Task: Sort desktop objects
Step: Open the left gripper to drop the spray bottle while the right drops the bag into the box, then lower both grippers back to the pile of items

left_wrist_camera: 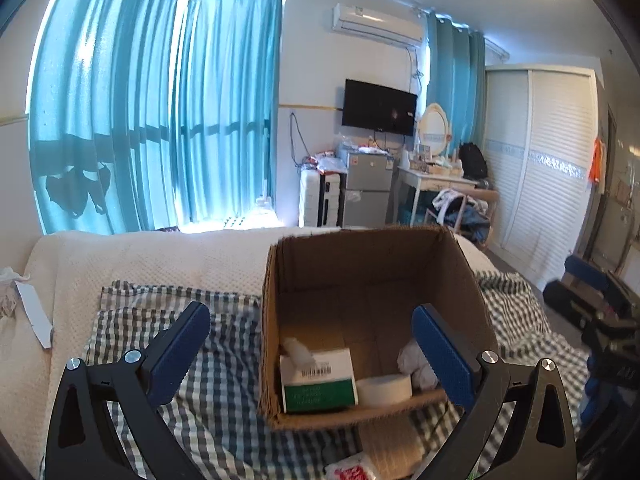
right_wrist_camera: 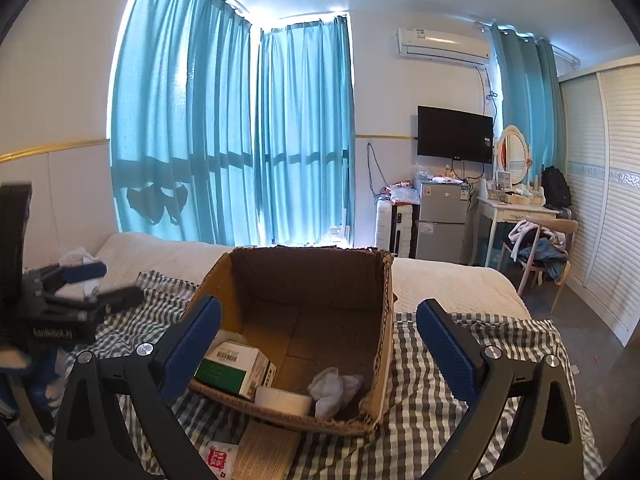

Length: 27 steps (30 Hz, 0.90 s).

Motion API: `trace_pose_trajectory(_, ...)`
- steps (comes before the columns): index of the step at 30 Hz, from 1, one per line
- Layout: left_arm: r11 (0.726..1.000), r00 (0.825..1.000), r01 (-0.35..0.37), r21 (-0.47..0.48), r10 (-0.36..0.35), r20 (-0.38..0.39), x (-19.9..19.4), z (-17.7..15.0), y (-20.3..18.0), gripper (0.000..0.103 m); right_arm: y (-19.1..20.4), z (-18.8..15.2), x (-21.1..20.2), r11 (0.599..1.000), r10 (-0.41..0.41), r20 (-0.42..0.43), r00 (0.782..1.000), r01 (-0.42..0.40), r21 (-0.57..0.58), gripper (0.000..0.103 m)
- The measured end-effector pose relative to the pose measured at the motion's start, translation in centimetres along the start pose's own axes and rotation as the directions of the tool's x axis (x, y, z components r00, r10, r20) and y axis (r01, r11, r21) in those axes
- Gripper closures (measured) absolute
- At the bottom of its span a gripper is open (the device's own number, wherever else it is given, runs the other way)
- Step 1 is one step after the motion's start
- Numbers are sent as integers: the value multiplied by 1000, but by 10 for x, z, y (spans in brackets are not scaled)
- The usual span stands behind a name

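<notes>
Both tools wide open, nothing between pads. Left tool (left_wrist_camera: 310, 354) and right tool (right_wrist_camera: 318, 344) both hover over bed, facing cardboard box (left_wrist_camera: 372, 276) on checked cloth (left_wrist_camera: 216, 364) near bed's near edge. Box holds green-white carton (left_wrist_camera: 318, 380), tape roll (left_wrist_camera: 384, 390), white crumpled cloth (left_wrist_camera: 414, 364). Red-white packet (left_wrist_camera: 352, 470) lies outside, below box's near wall, between both tools; neither clearly nearer. Right view alone shows white item (right_wrist_camera: 76, 258) near bed's left edge, beside left tool.
</notes>
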State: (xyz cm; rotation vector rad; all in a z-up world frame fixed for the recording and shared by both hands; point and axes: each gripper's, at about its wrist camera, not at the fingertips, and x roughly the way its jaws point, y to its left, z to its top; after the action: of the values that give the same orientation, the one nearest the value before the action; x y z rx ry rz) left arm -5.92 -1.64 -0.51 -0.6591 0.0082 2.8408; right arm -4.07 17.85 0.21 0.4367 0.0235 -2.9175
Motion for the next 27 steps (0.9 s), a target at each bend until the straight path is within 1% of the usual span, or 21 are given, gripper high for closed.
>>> trace_pose_trajectory(5, 999, 998, 2, 48, 1, -56, -3, -24, -2, 0, -6, -10, -14, 1000, -1, 9, 1000, 1, -8, 3)
trace_pose_trajectory(10, 999, 994, 20, 51, -14, -105, 1, -40, -2, 0, -12, -27, -20, 1000, 10, -5, 1000, -10, 7, 3)
trace_pose_trajectory(13, 998, 990, 25, 64, -16, -137, 6, -54, -2, 0, -18, -40, -19, 1000, 0, -30, 1000, 1, 5, 3)
trace_pose_trajectory(18, 997, 980, -8, 79, 23, -197, 21, -82, -4, 0, -30, -59, -6, 999, -1, -95, 996, 6, 53, 3)
trace_pose_trajectory(21, 997, 966, -24, 73, 42, -257, 29, -106, 0, 0, -32, -74, 2, 998, -5, -147, 989, 15, 68, 3)
trace_pose_trajectory(24, 998, 943, -12, 67, 33, -331, 36, -129, 2, 0, -29, -90, 7, 996, 9, -196, 981, 8, 85, 3)
trace_pose_trajectory(27, 998, 928, 5, 69, 21, -372, 39, -142, 1, 0, -22, -105, 12, 997, 16, -247, 969, 4, 80, 3)
